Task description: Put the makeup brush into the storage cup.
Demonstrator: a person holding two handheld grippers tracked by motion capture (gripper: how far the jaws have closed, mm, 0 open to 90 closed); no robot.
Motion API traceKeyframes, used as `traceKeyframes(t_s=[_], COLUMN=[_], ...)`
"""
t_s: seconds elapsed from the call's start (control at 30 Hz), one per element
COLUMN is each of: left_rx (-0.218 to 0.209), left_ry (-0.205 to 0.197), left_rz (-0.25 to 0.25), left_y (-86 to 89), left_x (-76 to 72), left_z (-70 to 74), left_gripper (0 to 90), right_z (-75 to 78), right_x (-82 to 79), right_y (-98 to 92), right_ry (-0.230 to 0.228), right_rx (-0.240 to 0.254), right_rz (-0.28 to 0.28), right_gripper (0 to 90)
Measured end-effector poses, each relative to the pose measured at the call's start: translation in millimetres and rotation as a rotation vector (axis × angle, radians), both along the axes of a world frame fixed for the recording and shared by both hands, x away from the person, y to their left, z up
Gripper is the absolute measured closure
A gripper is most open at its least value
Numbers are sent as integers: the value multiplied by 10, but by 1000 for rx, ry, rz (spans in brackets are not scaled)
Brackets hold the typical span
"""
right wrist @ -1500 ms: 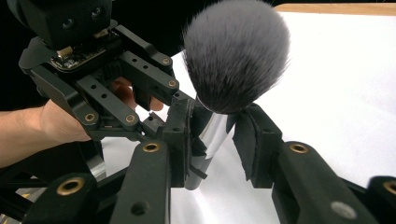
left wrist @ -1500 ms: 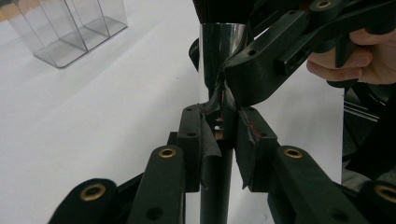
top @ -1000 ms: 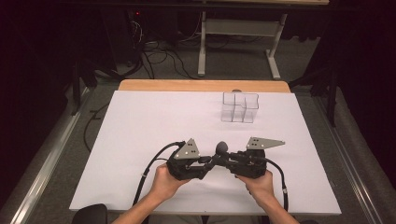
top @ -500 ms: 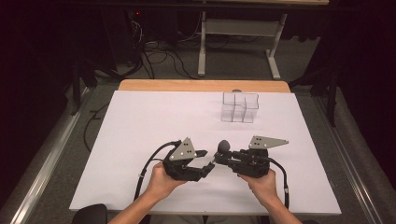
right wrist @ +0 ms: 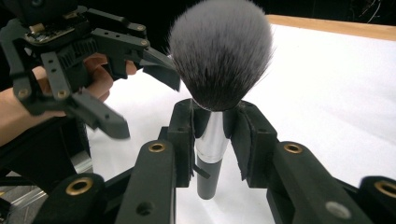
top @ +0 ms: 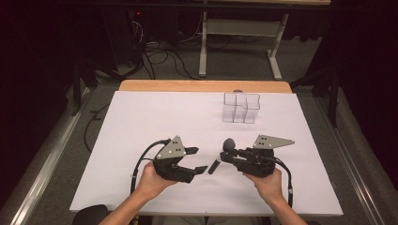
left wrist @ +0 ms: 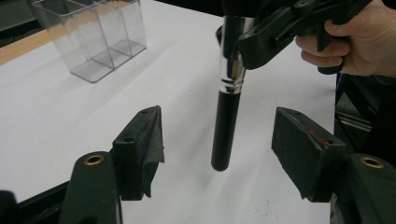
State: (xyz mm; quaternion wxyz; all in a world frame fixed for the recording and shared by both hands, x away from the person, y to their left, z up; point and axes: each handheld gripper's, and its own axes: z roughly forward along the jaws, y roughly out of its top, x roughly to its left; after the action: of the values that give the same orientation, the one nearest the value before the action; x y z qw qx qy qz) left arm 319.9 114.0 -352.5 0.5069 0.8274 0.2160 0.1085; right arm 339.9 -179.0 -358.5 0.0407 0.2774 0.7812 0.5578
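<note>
A makeup brush (top: 224, 153) hangs above the white surface (top: 141, 117), its silver ferrule clamped between the jaws of the right gripper (top: 229, 156), bristles up and black handle pointing down toward the person's near edge. The left gripper (top: 199, 160) sits just beside it with jaws spread wide, the handle standing between them in the left gripper view but touching neither. A clear divided organizer (top: 241, 107) stands well apart, toward the far edge.

This looks like a handover, or a release just made. To do it well, the left jaws should close squarely on the black handle, below the ferrule, before the right jaws let go; the round handle could slip or swing if caught off-centre.

Compared with a second ago, the left gripper has drawn back toward the person's left and opened, where both grippers had then met close together at the brush. The right gripper has barely shifted.
</note>
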Motion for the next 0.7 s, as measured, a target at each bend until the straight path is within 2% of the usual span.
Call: traceKeyframes(t_s=[0.23,0.5,0.7], left_rx=[-59,-82,-100], left_ry=[0,3,-3], left_rz=[67,116,169], left_y=[217,382,504], left_x=[6,24,28], left_z=[41,51,70], left_gripper=[336,329,311], right_z=[9,21,24], right_x=[-2,4,-5], right_y=[-17,-46,-72], right_ry=[-2,-12,-19], right_rx=[-19,-18,-34], right_rz=[-6,-9,-12], right_gripper=[721,721,721])
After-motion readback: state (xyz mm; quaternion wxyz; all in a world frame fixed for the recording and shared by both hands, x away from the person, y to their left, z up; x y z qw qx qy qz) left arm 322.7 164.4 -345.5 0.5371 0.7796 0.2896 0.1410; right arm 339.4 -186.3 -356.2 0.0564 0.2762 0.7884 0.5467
